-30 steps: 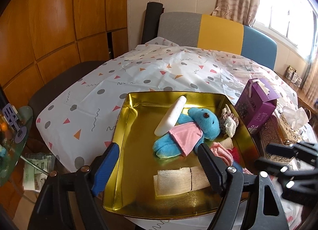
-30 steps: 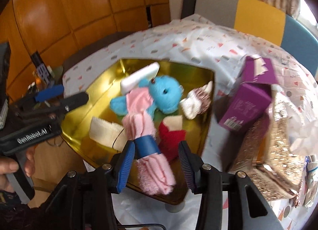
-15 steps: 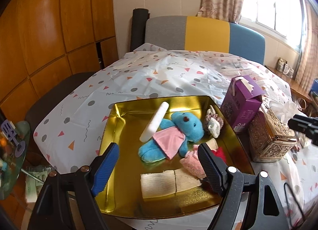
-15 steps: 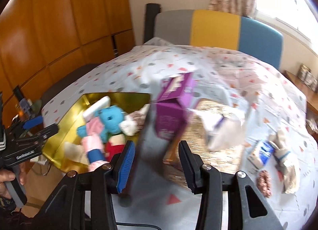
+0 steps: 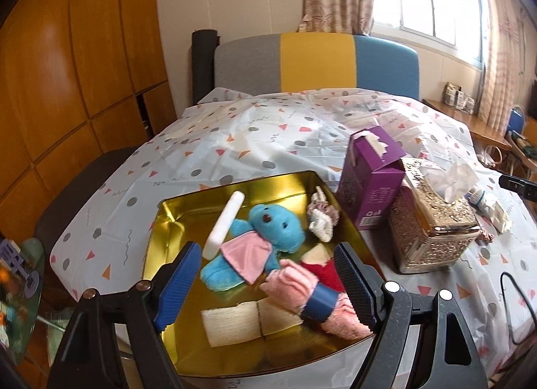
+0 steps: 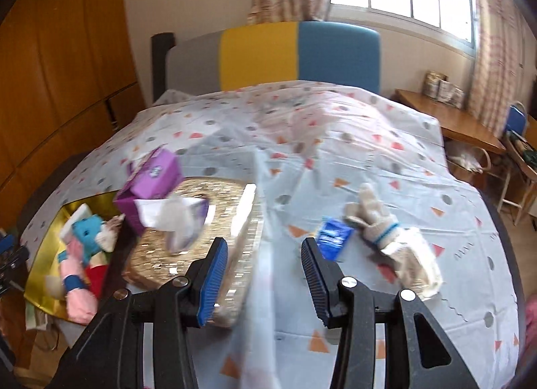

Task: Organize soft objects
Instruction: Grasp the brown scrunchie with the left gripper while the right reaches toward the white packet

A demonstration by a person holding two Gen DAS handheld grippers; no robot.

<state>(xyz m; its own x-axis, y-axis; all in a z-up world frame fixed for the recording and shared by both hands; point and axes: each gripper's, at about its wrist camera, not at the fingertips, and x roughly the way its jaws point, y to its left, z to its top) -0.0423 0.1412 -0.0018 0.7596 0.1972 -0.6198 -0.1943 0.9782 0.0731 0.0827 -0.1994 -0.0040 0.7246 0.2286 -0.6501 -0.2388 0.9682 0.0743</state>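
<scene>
A gold tray [image 5: 188, 221] holds a blue teddy [image 5: 272, 224], a white roll [image 5: 225, 224], a pink rolled towel [image 5: 295, 288] with a blue band, a red sock [image 5: 322, 271], a beige cloth [image 5: 241, 322] and a small sock bundle [image 5: 322, 217]. My left gripper [image 5: 268, 275] hangs open above the tray's near side, touching nothing. My right gripper [image 6: 263, 275] is open and empty over the tablecloth, right of the tissue box. Ahead of it to the right lie a beige glove bundle [image 6: 392, 238] with a blue band and a blue packet [image 6: 334, 236].
A purple carton [image 5: 369, 181] and a gold tissue box [image 5: 433, 228] stand just right of the tray. A black cable [image 5: 517, 308] lies at the near right. A grey, yellow and blue chair back [image 6: 285, 53] is behind the table, with a wooden desk [image 6: 453, 120] at the far right.
The right gripper has swung right, from over the pink towel in the tray to the table beyond the tissue box. The left gripper has drawn back and shifted a little; the tray's contents lie unchanged.
</scene>
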